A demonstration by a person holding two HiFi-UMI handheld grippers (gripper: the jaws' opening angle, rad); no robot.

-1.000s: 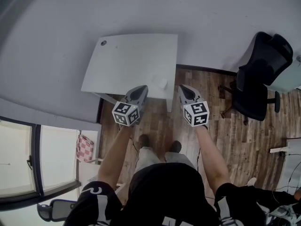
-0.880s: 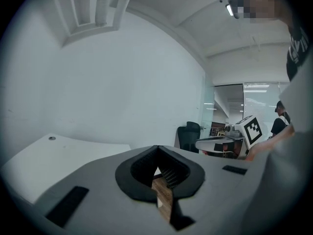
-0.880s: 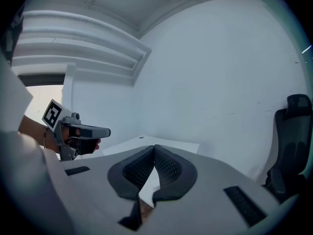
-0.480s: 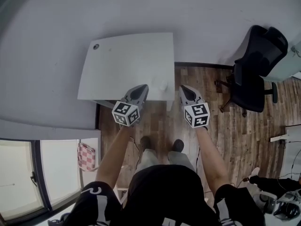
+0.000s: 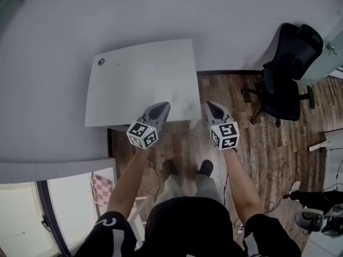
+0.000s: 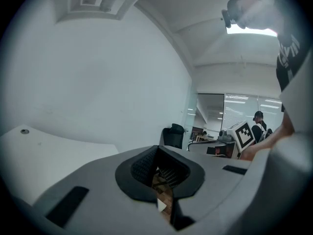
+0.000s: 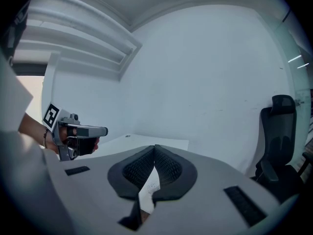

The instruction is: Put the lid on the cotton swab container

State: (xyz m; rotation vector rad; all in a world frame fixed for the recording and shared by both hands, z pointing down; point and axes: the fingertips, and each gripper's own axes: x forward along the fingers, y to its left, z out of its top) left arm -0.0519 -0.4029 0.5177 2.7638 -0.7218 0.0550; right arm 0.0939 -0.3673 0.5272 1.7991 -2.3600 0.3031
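Two empty grippers, left gripper (image 5: pixel 159 107) and right gripper (image 5: pixel 210 106), jaws pressed together, flanked the faint cotton swab container (image 5: pixel 187 104) at the table's (image 5: pixel 134 79) near edge.

From head height we look steeply down; the white table (image 5: pixel 136 79) lies at twelve o'clock, and both gripper views face it, roughly level.

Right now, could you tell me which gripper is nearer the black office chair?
The right gripper, off the corner of the table, over the wooden floor; the left gripper sits farther away, over that table.
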